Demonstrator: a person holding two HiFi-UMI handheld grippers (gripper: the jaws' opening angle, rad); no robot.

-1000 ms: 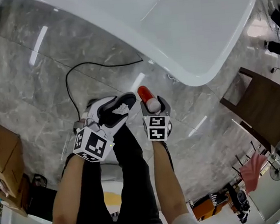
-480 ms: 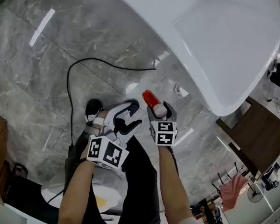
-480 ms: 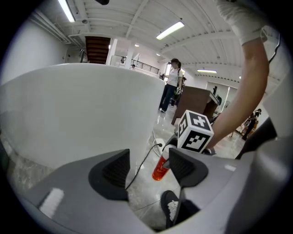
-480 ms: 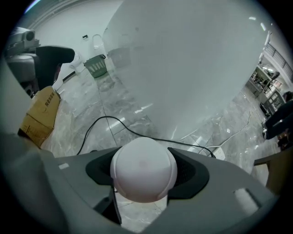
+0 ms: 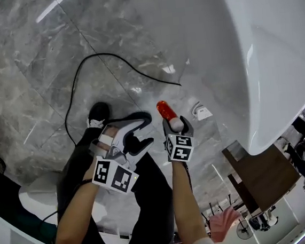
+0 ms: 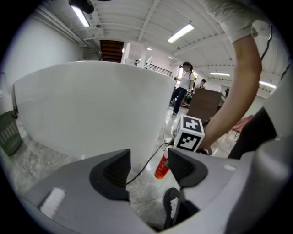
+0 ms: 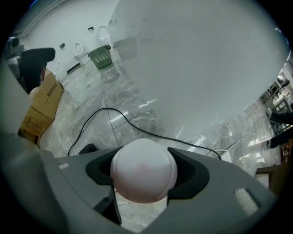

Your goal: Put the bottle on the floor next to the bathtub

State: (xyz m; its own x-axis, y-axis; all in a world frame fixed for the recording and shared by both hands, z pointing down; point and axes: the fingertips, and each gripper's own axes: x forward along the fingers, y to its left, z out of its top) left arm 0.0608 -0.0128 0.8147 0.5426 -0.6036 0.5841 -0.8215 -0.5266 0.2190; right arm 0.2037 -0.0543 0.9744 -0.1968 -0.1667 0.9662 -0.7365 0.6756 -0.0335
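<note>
Above the grey marble floor (image 5: 40, 65), just beside the white bathtub (image 5: 264, 54), your right gripper (image 5: 174, 124) holds the bottle (image 5: 165, 111) in the air. Its fingers (image 7: 188, 172) clamp the white cap, and the red body points down toward the floor. Your left gripper (image 5: 142, 130) hangs near it, fingers (image 6: 112, 171) spread wide with nothing between them. A black cable (image 5: 98, 57) lies on the floor.
</note>
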